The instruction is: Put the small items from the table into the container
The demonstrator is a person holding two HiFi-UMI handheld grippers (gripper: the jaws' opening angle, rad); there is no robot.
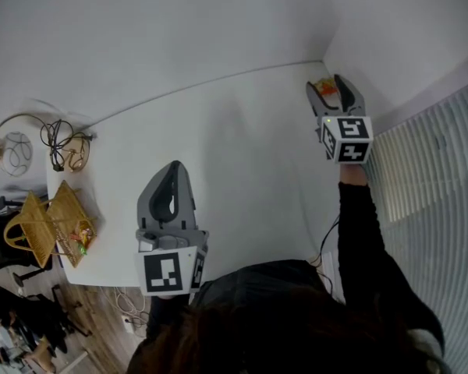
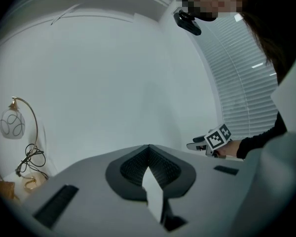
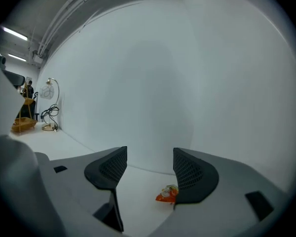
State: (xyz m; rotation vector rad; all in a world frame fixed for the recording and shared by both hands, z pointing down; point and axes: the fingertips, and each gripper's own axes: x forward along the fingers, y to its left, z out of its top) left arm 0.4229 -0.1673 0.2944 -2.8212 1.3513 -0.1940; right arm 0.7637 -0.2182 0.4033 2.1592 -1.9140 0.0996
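1. The right gripper (image 3: 149, 164) is hovering, jaws apart, with the orange packet (image 3: 167, 194) lying between them at the table's (image 1: 242, 146) far corner (nearest the right-hand jaw).
2. The left gripper (image 1: 174, 170), jaws together and empty, is idling nearer the basket (image 1: 31, 232).

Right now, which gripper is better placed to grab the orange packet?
Right. The right gripper is open with the orange packet lying just ahead of its jaws; the left gripper is shut and far from it.

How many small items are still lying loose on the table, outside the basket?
1. An orange wrapped snack lies at the far right corner of the table, between the open jaws of the right hand-held gripper. The left hand-held gripper could hide others.
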